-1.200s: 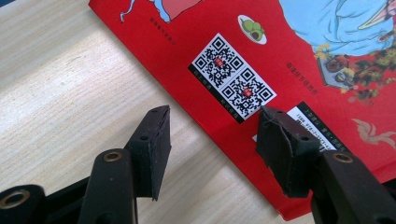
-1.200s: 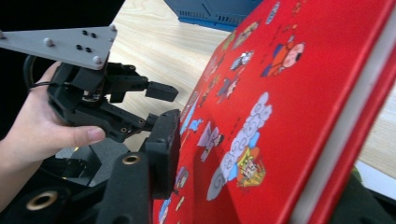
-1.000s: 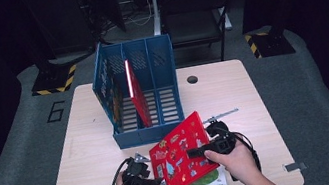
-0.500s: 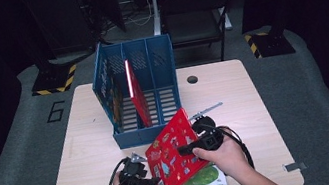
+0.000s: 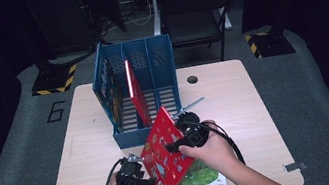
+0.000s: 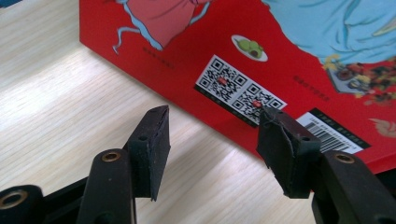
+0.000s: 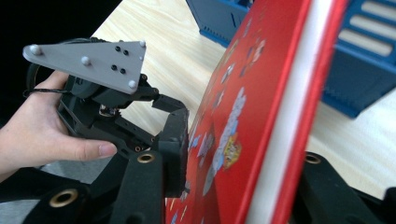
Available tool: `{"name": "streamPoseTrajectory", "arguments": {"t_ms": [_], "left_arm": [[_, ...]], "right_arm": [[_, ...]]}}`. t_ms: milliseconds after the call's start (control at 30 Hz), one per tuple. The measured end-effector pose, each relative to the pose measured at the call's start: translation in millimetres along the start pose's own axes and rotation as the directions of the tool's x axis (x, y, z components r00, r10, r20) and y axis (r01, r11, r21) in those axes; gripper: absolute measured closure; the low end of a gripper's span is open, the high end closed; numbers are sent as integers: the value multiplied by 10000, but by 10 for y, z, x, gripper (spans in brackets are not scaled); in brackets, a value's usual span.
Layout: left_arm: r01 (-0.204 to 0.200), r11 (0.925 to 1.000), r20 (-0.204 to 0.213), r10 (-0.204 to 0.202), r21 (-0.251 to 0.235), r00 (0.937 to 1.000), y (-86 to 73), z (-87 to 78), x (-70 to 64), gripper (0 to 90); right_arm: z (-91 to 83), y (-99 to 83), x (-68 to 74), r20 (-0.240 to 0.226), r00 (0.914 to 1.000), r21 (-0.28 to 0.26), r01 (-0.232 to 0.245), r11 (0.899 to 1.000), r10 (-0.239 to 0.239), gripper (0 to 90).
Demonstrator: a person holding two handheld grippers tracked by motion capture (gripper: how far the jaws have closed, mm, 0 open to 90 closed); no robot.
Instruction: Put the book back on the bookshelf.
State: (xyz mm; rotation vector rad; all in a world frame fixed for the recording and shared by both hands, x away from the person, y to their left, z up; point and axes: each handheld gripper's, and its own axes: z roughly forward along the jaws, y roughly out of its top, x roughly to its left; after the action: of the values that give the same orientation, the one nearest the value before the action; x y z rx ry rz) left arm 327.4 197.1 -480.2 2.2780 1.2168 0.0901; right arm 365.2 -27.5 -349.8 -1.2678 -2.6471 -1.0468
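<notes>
A red picture book (image 5: 164,154) stands steeply tilted on its lower edge at the table's front, just before the blue file rack (image 5: 160,63). My right gripper (image 5: 180,144) is shut on its upper right edge; in the right gripper view the red book (image 7: 252,107) sits clamped between the two jaws. My left gripper (image 5: 148,181) stands open to the left of the book's lower corner. In the left gripper view the back cover (image 6: 261,56) with its QR codes lies just beyond the open fingertips. Another red book (image 5: 136,91) stands upright in the rack.
A green book (image 5: 202,180) lies flat at the table's front edge under the tilted one. A colourful book (image 5: 113,95) leans in the rack's left slot. The wooden table (image 5: 83,136) has a round hole (image 5: 192,79) at the back. A chair (image 5: 194,11) stands behind.
The right gripper has swung the red book from a shallow slant to a steep one and shifted it left, toward the rack. The left gripper has stayed in place, open.
</notes>
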Motion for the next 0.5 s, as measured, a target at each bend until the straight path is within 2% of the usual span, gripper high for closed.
{"name": "streamPoseTrajectory", "arguments": {"t_ms": [33, 67, 133, 267, 400, 500], "left_arm": [[171, 9998, -101, -173, -141, 9998, -12, -13, -1, 442], [153, 9997, -135, -155, -168, 9998, -22, -36, 19, 442], [358, 9986, -244, -368, -390, 9990, -53, -76, 55, 442], [657, 9960, -283, -675, -603, 9973, -112, -87, 105, 442], [495, 9967, -442, -524, -645, 9976, -127, -85, 127, 442], [672, 9957, -490, -704, -636, 9963, -128, -95, 142, 443]], "right_arm": [[10, 24, 33, -12, 10000, 31, 3, 10000, -3, 637], [22, 47, 57, -26, 9999, -67, 142, 9999, -142, 652], [40, 88, 109, -93, 9992, -76, 394, 9992, -395, 672], [80, 175, 234, -53, 9965, -56, 834, 9965, -835, 709], [119, 264, 335, -85, 9940, 13, 1088, 9941, -1088, 737], [151, 311, 387, 62, 9918, 77, 1280, 9917, -1280, 749]]}}
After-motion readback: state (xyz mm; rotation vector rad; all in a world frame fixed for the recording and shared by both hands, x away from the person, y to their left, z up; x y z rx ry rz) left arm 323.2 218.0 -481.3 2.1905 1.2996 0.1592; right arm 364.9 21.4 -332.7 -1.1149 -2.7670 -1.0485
